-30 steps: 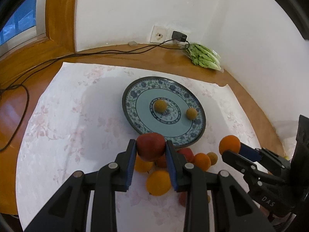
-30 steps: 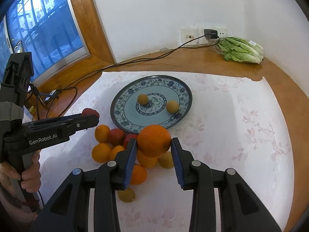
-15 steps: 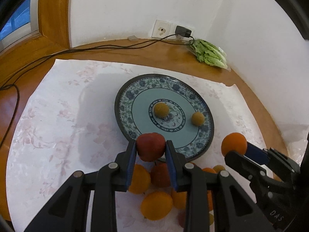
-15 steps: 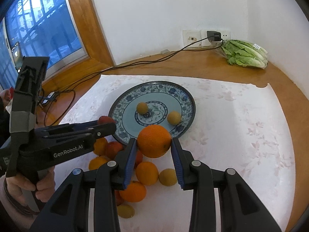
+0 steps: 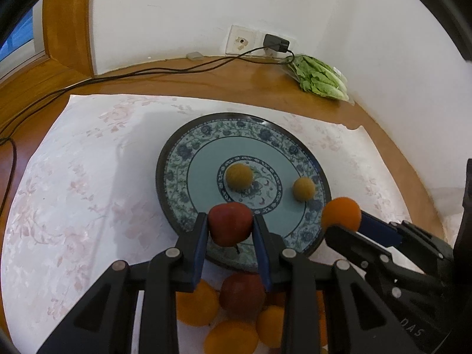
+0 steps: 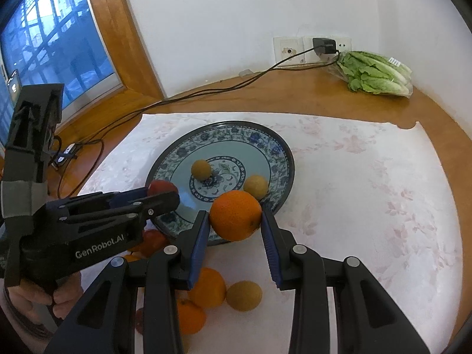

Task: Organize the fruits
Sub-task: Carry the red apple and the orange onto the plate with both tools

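Note:
My left gripper (image 5: 230,226) is shut on a red apple (image 5: 230,222), held over the near rim of the blue patterned plate (image 5: 183,159). My right gripper (image 6: 235,216) is shut on an orange (image 6: 235,214) above the plate's (image 6: 277,150) near edge. Two small yellow-brown fruits (image 5: 239,176) (image 5: 303,188) lie on the plate. A pile of oranges and red fruit (image 5: 242,295) sits on the cloth just below the grippers, partly hidden by the fingers. In the right wrist view the left gripper (image 6: 165,194) shows from the side with the apple (image 6: 160,187).
A white floral cloth (image 5: 73,191) covers the round wooden table (image 5: 259,85). A bagged lettuce (image 6: 374,73) lies at the back by the wall socket and charger (image 6: 324,45). Black cables (image 5: 147,72) run along the table's back and left side. A person's hand (image 6: 38,301) holds the left gripper.
Both grippers have moved forward and slightly down with their fruit, from over the pile to over the plate's near rim. The fruit pile now lies beneath the fingers.

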### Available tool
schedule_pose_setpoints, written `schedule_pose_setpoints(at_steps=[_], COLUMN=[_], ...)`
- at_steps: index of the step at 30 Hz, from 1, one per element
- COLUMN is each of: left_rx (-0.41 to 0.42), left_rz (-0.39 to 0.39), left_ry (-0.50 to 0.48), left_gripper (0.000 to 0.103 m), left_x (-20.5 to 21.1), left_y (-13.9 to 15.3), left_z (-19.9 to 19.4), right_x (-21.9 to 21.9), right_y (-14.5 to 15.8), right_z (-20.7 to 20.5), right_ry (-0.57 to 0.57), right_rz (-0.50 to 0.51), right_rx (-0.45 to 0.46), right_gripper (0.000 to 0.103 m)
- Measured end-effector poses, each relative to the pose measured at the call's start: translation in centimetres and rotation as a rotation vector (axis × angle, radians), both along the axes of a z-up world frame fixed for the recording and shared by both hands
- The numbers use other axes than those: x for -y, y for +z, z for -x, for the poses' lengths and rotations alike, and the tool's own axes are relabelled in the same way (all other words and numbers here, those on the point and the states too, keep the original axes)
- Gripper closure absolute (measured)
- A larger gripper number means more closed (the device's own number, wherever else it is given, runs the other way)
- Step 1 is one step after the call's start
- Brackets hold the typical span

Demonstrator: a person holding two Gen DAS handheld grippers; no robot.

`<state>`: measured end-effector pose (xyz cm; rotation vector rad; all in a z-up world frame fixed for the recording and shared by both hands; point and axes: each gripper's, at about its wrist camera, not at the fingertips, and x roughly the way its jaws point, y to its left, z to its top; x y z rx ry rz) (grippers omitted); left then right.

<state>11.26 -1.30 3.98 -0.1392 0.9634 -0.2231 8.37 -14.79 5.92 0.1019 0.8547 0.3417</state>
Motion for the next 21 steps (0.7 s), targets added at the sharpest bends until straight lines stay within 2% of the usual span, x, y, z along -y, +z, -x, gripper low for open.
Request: schedule_pose_setpoints(at_steps=[21], left_rx=[0.005], left_rz=[0.011], left_ry=[-0.008], left_gripper=[0.072], left_x=[0.5], left_y=[-1.2], left_z=[-2.7], right_x=[-0.7], right_y=[-2.0], right_z=[-3.3], right_ry=[0.007], right_rz=[0.029], right_rx=[0.006], right_gripper=[0.066])
